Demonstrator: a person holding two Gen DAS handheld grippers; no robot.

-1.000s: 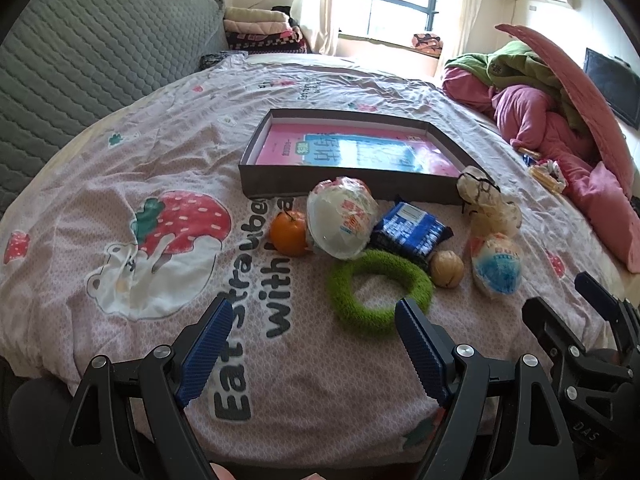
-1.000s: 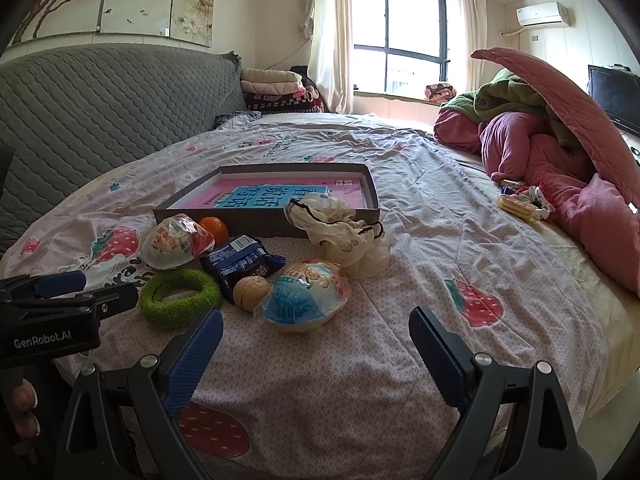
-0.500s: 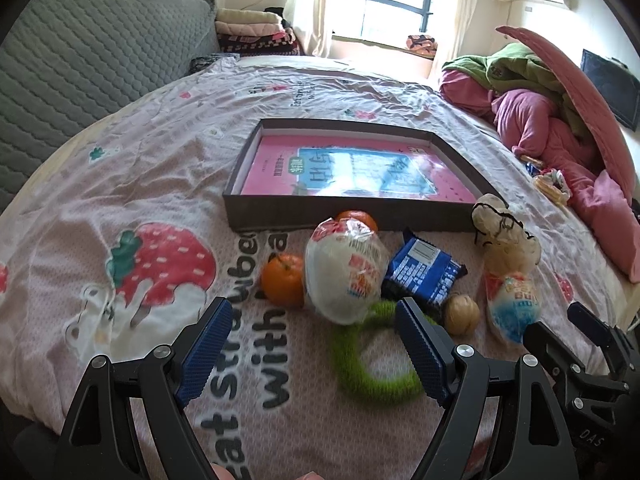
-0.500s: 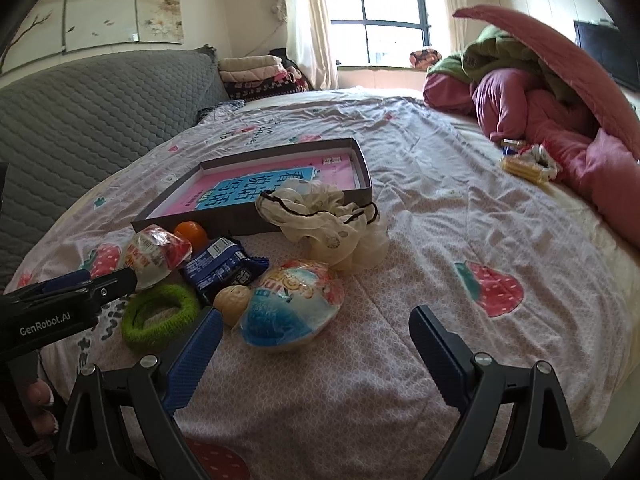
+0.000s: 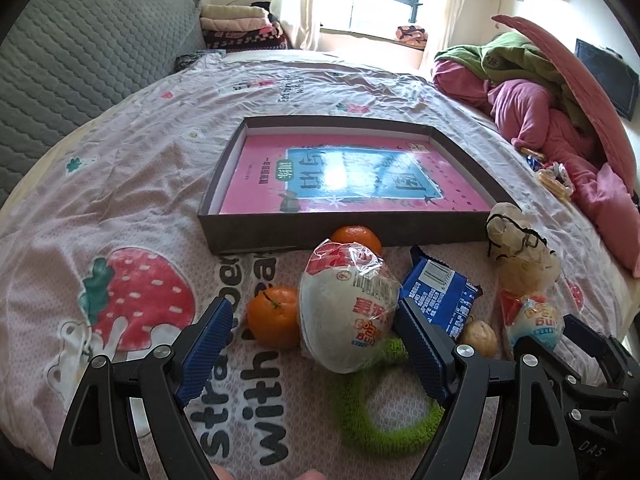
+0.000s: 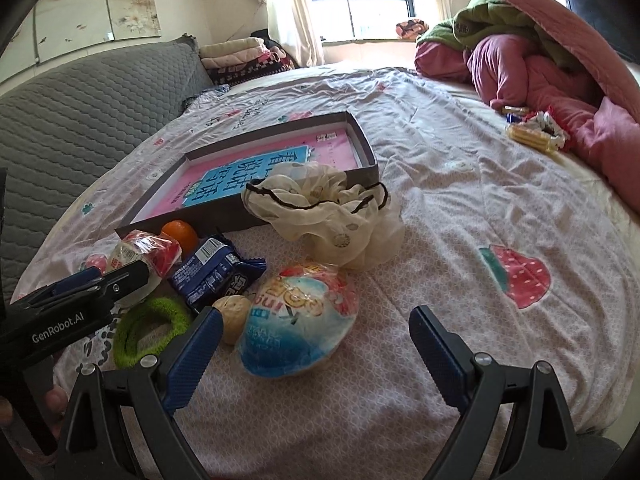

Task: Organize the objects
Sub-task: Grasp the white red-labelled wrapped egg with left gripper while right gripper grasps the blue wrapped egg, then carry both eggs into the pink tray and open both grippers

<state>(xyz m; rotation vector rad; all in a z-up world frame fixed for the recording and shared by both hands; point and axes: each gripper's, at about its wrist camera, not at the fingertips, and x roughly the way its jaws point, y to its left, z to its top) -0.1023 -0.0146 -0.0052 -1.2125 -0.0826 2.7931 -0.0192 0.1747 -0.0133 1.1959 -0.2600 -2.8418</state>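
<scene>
I'm seeing the left gripper (image 5: 312,344) sitting wide open, nothing between the jaws being pinched; it's hovering low over the bed (image 5: 132,184), with the white wrapped bun with red print (image 5: 347,312) lying in the gap ahead of its blue pads. An orange (image 5: 273,317) is touching that bun's left side, and a second orange (image 5: 356,239) is sitting behind it, against the near wall of the dark shallow box (image 5: 256,234). The box is holding a pink and blue book (image 5: 344,178) lying flat. A green fuzzy ring (image 5: 384,428) is lying under and just in front of the bun, partly behind the left gripper's right finger. A blue snack pack (image 5: 438,294) is lying right of the bun, with a walnut (image 5: 478,333) just beside its near corner. The right gripper (image 6: 314,354) is also wide open and empty, sitting low over the sheet with the blue-and-pink wrapped bun (image 6: 298,322) just ahead of its left finger. In the right wrist view the walnut (image 6: 234,318) is touching that bun's left side. A cream scrunchie with dark trim (image 6: 324,212) is bunched behind the bun, against the box's near right corner. A pile of pink and green bedding (image 6: 520,52) is heaped at far right, well apart from the group.
</scene>
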